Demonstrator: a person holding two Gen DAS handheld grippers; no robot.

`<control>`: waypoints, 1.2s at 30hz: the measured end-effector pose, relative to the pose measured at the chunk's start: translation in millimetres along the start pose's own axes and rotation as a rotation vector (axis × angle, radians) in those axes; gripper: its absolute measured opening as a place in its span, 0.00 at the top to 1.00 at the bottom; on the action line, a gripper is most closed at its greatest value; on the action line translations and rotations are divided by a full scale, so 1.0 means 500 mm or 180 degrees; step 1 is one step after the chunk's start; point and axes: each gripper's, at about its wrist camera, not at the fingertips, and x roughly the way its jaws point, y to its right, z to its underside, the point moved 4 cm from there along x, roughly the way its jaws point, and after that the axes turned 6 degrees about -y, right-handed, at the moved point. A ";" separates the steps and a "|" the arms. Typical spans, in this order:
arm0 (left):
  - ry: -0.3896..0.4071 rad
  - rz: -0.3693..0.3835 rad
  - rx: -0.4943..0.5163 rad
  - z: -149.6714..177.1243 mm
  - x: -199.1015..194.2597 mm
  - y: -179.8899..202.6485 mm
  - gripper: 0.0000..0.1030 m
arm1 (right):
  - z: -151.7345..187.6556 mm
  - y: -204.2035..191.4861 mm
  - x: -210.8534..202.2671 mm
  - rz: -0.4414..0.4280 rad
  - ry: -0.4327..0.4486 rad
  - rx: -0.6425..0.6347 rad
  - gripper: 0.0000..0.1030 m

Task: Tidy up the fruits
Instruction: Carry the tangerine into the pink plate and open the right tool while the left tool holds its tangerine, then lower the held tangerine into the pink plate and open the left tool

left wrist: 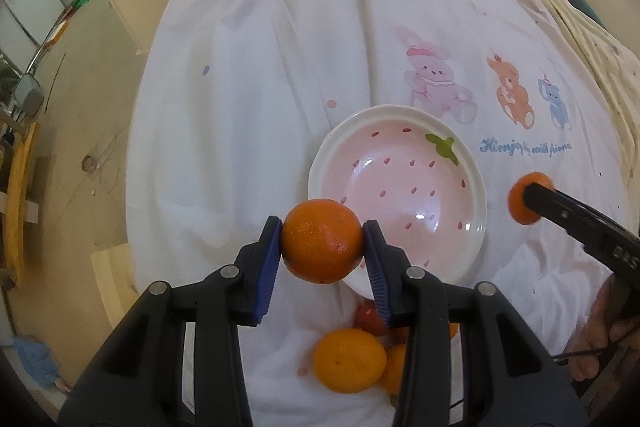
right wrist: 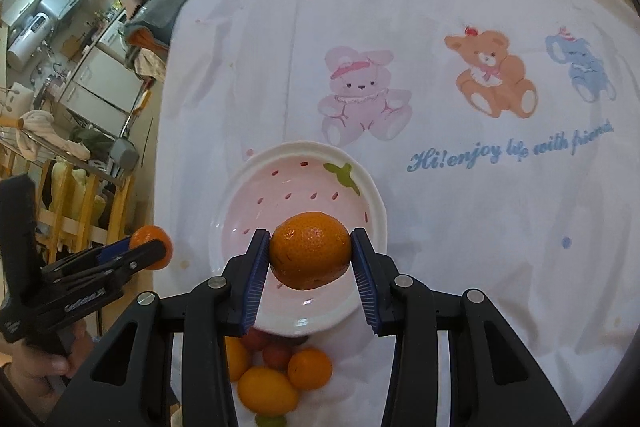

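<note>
Left tool (left wrist: 322,247): closed on an orange (left wrist: 322,242). Both blue pads (left wrist: 271,259) press against the sides of the fruit, which is carried clear of the surface, at the near-left rim of the bowl (left wrist: 478,227). In the right wrist view the same tool (right wrist: 150,249) appears at the left edge with its orange (right wrist: 151,237) showing past the fingertips, and a hand (right wrist: 38,367) grips its handle.

Right tool (right wrist: 310,255): closed on a second orange (right wrist: 309,250). The blue pads (right wrist: 256,275) bear on both sides of the fruit, which hangs over the bowl (right wrist: 374,199). In the left wrist view this tool (left wrist: 532,203) enters from the right with its orange (left wrist: 520,199) at the tip, to the right of the bowl.

Bowl: white rim, pink inside with a strawberry pattern and a green leaf mark. It holds no fruit. It stands on a white cloth (right wrist: 440,247) printed with a pink rabbit (right wrist: 362,95), a brown bear (right wrist: 492,75), a blue elephant (right wrist: 580,67) and a line of blue script.

Remaining fruit: a loose pile lies on the cloth just in front of the bowl's near rim. It comprises a yellow-orange fruit (right wrist: 267,391), a small orange (right wrist: 310,369) and a red fruit (right wrist: 276,354), close together. The fruits in the pile partly hide behind the tool fingers.
</note>
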 end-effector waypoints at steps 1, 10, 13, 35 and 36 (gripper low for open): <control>-0.0012 0.0018 -0.0014 -0.004 0.005 -0.003 0.65 | -0.005 0.003 0.014 0.0012 -0.0041 0.0001 0.58; -0.0098 0.0103 -0.0072 -0.030 0.036 -0.010 0.65 | -0.061 -0.002 0.164 0.0135 -0.0434 -0.0065 0.58; -0.0136 0.0122 -0.0073 -0.033 0.042 -0.012 0.65 | -0.080 -0.011 0.211 0.0279 -0.0599 -0.0108 0.58; -0.0137 0.0166 -0.0132 -0.052 0.063 -0.007 0.65 | -0.060 0.022 0.107 0.0168 -0.0323 0.0231 0.34; -0.0140 0.0183 -0.0131 -0.053 0.066 -0.004 0.65 | -0.052 0.027 0.094 0.0155 -0.0289 0.0256 0.33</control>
